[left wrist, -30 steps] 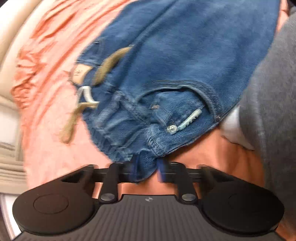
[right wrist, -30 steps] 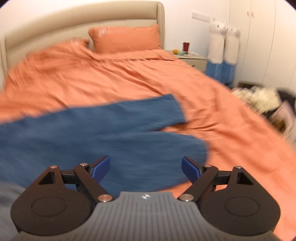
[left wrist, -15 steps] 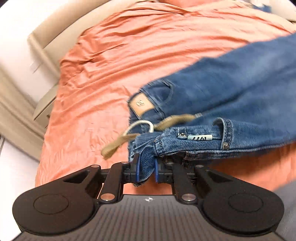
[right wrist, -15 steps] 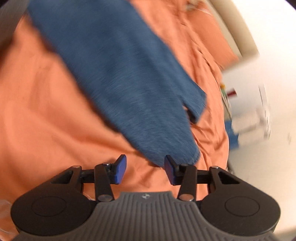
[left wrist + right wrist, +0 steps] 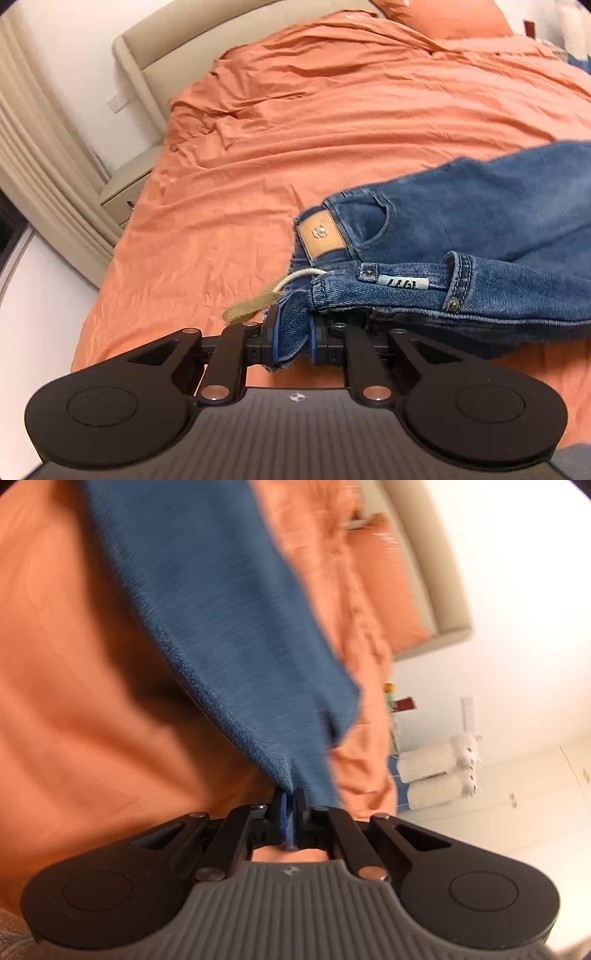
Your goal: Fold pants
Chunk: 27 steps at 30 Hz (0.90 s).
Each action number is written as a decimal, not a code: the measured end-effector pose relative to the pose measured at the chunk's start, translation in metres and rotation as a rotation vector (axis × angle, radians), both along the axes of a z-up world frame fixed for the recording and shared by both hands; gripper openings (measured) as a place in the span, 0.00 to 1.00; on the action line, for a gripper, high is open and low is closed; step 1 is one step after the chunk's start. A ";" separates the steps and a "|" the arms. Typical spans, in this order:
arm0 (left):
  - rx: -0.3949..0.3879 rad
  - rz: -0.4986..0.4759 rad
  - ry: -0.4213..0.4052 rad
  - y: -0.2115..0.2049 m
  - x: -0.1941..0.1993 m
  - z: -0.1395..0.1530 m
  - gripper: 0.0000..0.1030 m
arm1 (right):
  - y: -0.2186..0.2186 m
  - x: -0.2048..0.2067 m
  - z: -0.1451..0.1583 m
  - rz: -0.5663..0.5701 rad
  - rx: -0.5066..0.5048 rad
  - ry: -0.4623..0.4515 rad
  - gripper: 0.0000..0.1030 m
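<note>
Blue denim pants lie over an orange bed sheet, waistband toward me with a tan leather patch and a tan drawstring. My left gripper is shut on the waistband corner and holds it just above the sheet. In the right wrist view a pant leg stretches away from me, blurred. My right gripper is shut on the leg's hem corner, lifted over the sheet.
A beige headboard and an orange pillow stand at the far end. A bedside cabinet and curtain are at the left. A nightstand with small items, rolled white towels and white wardrobe doors are at the right.
My right gripper went from open above the leg to shut on its hem. My left gripper has kept its hold on the waistband and swung, drawing the pants out across the bed.
</note>
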<state>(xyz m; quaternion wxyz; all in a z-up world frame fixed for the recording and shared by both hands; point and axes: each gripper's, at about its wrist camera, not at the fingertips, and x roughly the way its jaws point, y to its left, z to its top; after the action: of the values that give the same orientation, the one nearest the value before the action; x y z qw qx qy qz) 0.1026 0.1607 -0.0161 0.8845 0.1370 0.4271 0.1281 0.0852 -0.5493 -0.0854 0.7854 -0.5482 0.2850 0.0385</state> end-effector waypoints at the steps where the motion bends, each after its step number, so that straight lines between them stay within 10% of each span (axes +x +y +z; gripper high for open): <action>1: -0.008 0.010 -0.006 0.002 0.001 0.003 0.15 | -0.001 0.005 0.012 -0.005 0.025 -0.019 0.00; 11: 0.000 0.055 -0.029 0.012 0.066 0.029 0.15 | 0.003 0.138 0.091 -0.116 0.185 -0.053 0.00; 27: 0.044 0.130 0.178 0.029 0.224 -0.092 0.16 | 0.010 0.346 -0.009 -0.407 0.252 0.148 0.00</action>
<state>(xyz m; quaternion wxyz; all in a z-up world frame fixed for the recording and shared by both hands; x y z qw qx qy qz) 0.3263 0.1896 -0.1082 0.8296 0.1394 0.5092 0.1819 0.4311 -0.5391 -0.0946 0.8161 -0.3730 0.4391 -0.0453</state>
